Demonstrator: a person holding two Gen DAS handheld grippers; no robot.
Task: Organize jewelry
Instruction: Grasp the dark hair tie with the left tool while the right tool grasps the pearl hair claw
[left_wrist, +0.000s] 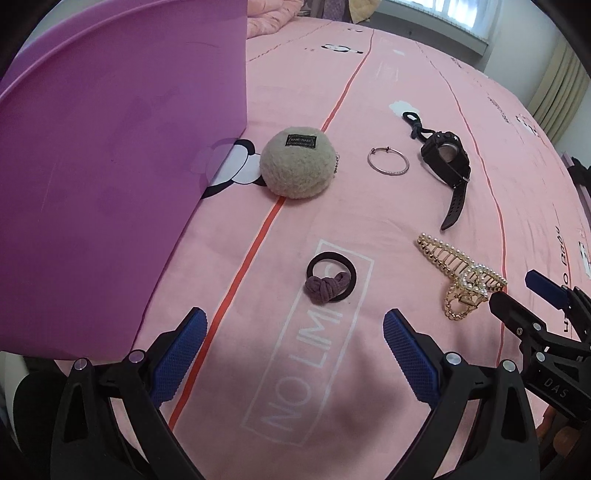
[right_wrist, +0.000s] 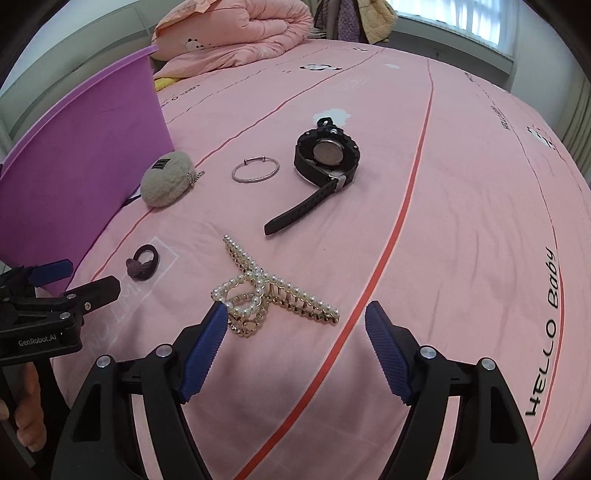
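Right wrist: pearl hair claw (right_wrist: 273, 295) touches open right tongs' (right_wrist: 295, 317) left finger

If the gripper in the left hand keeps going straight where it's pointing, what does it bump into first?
Probably the hair tie. The left gripper is open, and the tie lies on the pink bedsheet just ahead between its fingers. Depth is hard to judge, so it might meet the sheet first.

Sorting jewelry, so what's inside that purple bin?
Cannot tell: both views show only the purple bin's outer wall and rim; its inside is hidden. The fuzzy pouch lies outside, beside it.
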